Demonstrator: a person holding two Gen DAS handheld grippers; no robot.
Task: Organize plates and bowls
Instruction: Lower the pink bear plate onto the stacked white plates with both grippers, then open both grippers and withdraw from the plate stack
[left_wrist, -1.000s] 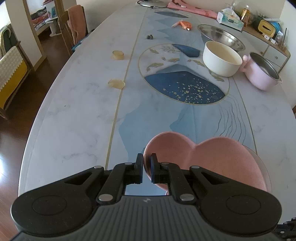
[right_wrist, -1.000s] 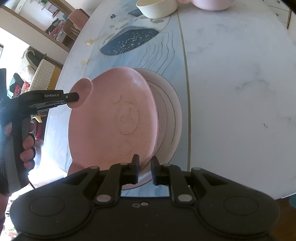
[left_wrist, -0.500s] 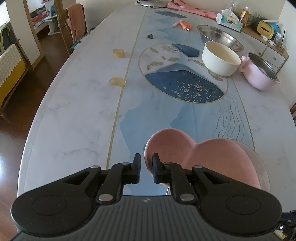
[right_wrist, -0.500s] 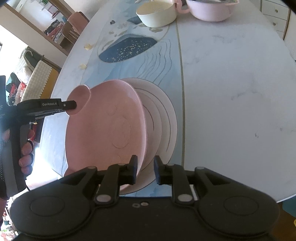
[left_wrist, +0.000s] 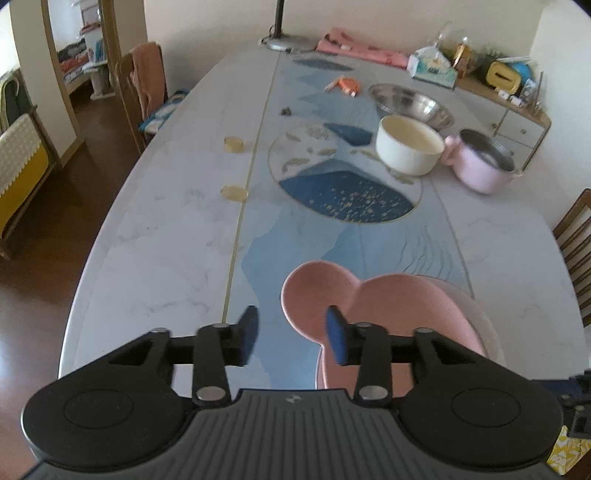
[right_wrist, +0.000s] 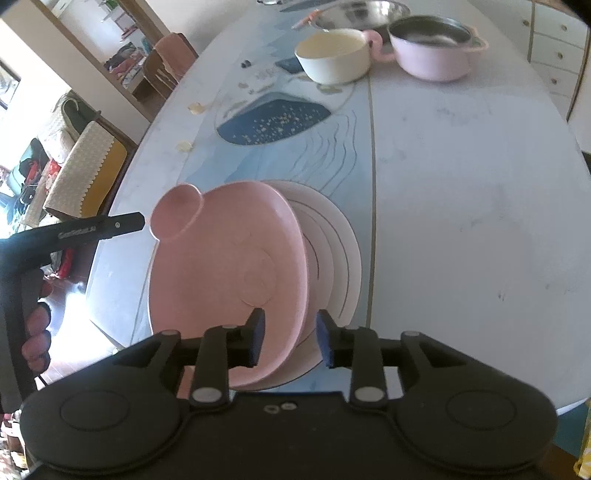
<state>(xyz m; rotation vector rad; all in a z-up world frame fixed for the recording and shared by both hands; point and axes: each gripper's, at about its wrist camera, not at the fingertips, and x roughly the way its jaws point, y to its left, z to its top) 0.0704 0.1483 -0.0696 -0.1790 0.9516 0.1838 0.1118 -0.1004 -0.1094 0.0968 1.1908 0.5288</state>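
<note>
A pink plate (right_wrist: 229, 277) with a round ear (left_wrist: 317, 295) lies on a larger white plate (right_wrist: 340, 258) near the table's front edge, offset to the left of it. My left gripper (left_wrist: 291, 334) has its jaws opening, apart from the ear, which lies just beyond the fingertips. From the right wrist view the left gripper (right_wrist: 140, 221) shows side-on, a little clear of the ear. My right gripper (right_wrist: 290, 338) is also opening; the pink plate's near rim sits between its pads, which do not press on it.
Farther up the patterned table (left_wrist: 166, 229) stand a cream bowl (left_wrist: 410, 149), a pink pot (left_wrist: 484, 166) and a steel bowl (left_wrist: 410, 103). Two small yellowish discs (left_wrist: 233, 192) lie left of the centre line. Chairs stand along both sides, and a sideboard is at the back right.
Both grippers were shut on the pink plate, the left on its ear and the right on its near rim. Both have let go, opened and drawn up and back; the plate stays on the white plate.
</note>
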